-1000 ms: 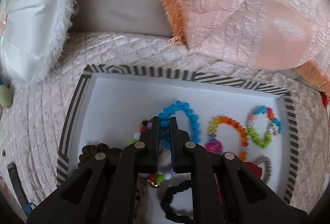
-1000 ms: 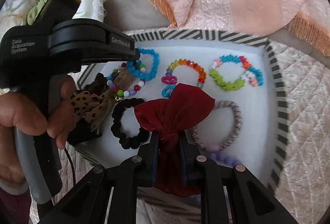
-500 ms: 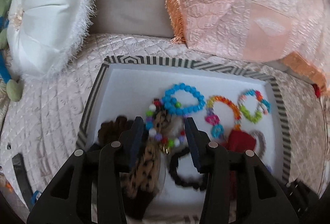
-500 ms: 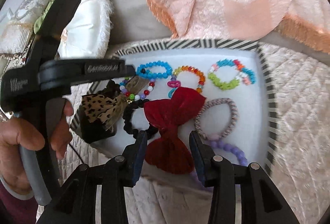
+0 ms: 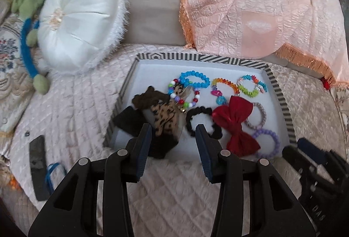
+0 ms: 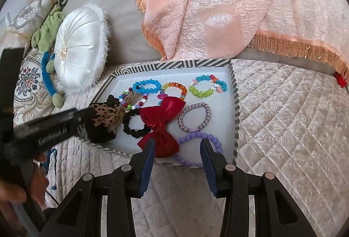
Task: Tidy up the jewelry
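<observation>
A white tray with a striped rim [image 5: 281, 95] [image 6: 236, 106] lies on the quilted bed. In it lie a blue bead bracelet [image 5: 194, 79], a rainbow bracelet [image 5: 224, 85], a green and blue bracelet [image 5: 250, 86], a leopard bow [image 5: 165, 116] [image 6: 106, 114], a black scrunchie [image 5: 202, 121], a red bow [image 5: 235, 123] [image 6: 162, 125], a grey hair tie [image 6: 195, 116] and a purple bead bracelet [image 5: 269, 143]. My left gripper [image 5: 172, 145] is open and empty, just short of the tray's near edge. My right gripper [image 6: 177, 160] is open and empty, at the tray's near edge.
A round white cushion [image 5: 80, 18] and a peach fringed cloth [image 5: 250, 7] lie behind the tray. A black flat object [image 5: 38, 160] and a blue loop [image 5: 52, 171] lie on the quilt at the left. A green and blue soft toy [image 5: 32, 25] lies far left.
Both grippers opened, letting go of the leopard bow and the red bow, and pulled back from the tray toward me.
</observation>
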`<control>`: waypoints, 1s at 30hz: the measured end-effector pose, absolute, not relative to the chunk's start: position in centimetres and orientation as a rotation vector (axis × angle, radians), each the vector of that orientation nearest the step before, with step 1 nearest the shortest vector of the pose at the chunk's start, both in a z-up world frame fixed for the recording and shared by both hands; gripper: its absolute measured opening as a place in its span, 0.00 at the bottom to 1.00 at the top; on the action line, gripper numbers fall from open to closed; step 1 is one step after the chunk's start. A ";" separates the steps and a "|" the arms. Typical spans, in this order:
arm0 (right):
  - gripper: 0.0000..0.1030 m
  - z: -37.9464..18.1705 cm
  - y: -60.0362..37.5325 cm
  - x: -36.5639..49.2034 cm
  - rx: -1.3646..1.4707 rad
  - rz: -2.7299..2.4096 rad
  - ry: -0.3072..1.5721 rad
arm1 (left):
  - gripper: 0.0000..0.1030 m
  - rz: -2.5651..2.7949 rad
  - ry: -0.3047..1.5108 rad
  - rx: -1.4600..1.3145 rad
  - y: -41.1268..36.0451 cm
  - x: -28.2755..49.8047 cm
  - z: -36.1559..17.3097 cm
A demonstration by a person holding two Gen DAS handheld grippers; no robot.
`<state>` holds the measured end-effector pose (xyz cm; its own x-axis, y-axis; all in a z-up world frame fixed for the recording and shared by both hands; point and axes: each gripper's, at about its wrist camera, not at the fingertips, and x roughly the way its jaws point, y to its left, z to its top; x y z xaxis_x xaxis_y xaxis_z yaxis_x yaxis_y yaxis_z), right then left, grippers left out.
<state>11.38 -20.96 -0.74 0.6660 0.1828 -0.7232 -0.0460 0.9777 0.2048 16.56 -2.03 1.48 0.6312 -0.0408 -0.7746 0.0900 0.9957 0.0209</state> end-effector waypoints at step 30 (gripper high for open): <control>0.40 2.3 -17.8 7.8 0.097 0.110 0.769 | 0.40 -0.040 0.791 0.015 -1.0 10.0 3.9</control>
